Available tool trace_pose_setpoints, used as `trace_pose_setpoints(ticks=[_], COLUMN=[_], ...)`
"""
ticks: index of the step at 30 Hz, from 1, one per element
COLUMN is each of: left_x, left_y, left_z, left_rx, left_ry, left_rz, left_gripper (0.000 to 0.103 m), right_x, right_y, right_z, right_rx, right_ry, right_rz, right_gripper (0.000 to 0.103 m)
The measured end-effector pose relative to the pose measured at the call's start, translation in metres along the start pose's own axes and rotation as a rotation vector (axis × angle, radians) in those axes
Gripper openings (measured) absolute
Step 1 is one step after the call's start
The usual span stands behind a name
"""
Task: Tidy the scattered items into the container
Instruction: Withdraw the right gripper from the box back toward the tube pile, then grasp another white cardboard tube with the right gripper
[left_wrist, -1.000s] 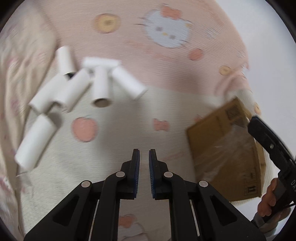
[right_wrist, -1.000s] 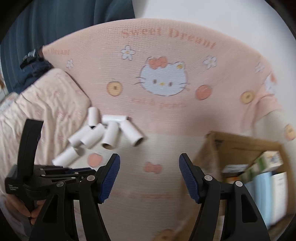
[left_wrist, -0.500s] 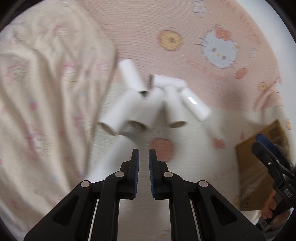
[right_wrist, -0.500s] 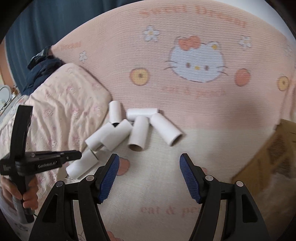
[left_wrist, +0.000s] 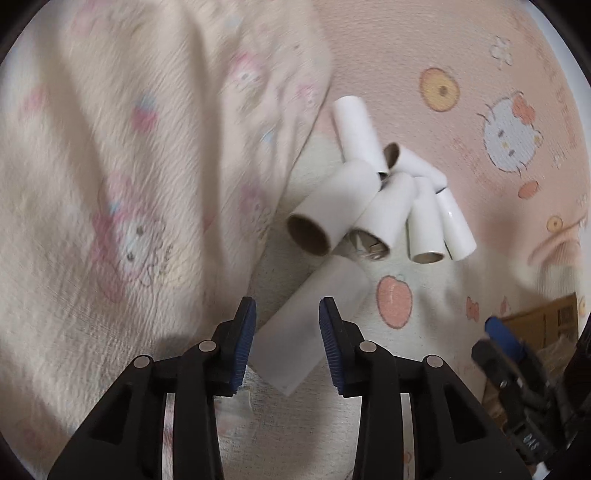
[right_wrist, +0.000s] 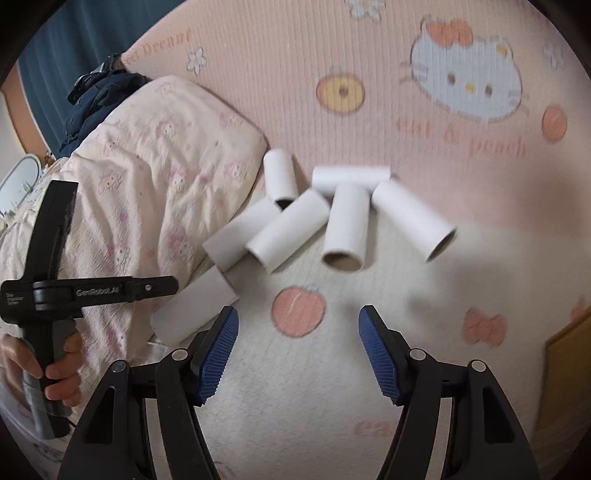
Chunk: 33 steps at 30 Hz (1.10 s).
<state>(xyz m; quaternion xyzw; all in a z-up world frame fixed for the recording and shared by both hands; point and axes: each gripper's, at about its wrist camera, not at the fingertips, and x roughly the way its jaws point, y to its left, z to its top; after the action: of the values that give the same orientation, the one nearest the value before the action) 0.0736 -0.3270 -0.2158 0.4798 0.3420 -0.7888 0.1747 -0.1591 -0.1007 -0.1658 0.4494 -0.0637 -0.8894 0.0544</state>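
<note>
**Left gripper straddling the nearest cardboard tube, right gripper open above the blanket**

I am looking through two wrist cameras at a pink and cream cartoon-cat blanket (right_wrist: 424, 122) with white cardboard tubes scattered on it. I use the peach print (right_wrist: 298, 312) on the cream part as my landmark.

My left gripper (left_wrist: 288, 332) has its jaws apart, one blue pad on each side of the nearest tube (left_wrist: 310, 321). That tube lies at a slant just left of the peach print and looks blurred; I cannot tell whether the pads touch it. In the right wrist view the same tube (right_wrist: 195, 310) lies left of the peach, beside a rumpled pale quilt (right_wrist: 147, 177).

Beyond the peach sits the main cluster of tubes (right_wrist: 325, 214) — six of them, lying on their sides and touching or overlapping, several with open brown ends facing the camera. One tube (right_wrist: 280, 175) at the back points away, just beside the quilt's edge.

My right gripper (right_wrist: 299, 350) hangs with its jaws wide apart and nothing between them, just in front of the peach print.

The cardboard box (left_wrist: 546, 325) shows only as a brown corner well to the right of the peach — partly hidden behind the right gripper in the left wrist view.

My left hand (right_wrist: 55, 365) grips the black handle, far left of the peach.
</note>
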Motion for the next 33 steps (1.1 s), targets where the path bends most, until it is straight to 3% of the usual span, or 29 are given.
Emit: trace_pose_setpoints(ticks=[11, 21, 26, 33], left_x=[0.024, 0.042, 0.048, 0.063], left_y=[-0.003, -0.040, -0.051, -0.062], left_z=[-0.033, -0.042, -0.037, -0.043], left_rx=[-0.176, -0.112, -0.067, -0.099], left_ry=[0.114, 0.184, 0.228, 0.303], left_rz=[-0.256, -0.305, -0.318, -0.397], left_gripper=[0.039, 0.037, 0.037, 0.037], right_x=[0.019, 0.038, 0.041, 0.045], right_y=[0.007, -0.001, -0.013, -0.019], right_z=[-0.020, -0.037, -0.043, -0.047], right_rx=[0.081, 0.143, 0.200, 0.240], right_ry=[0.075, 0.201, 0.220, 0.246], right_rz=[0.117, 0.136, 0.173, 0.210], right_gripper=[0.066, 0.066, 0.066, 0.064])
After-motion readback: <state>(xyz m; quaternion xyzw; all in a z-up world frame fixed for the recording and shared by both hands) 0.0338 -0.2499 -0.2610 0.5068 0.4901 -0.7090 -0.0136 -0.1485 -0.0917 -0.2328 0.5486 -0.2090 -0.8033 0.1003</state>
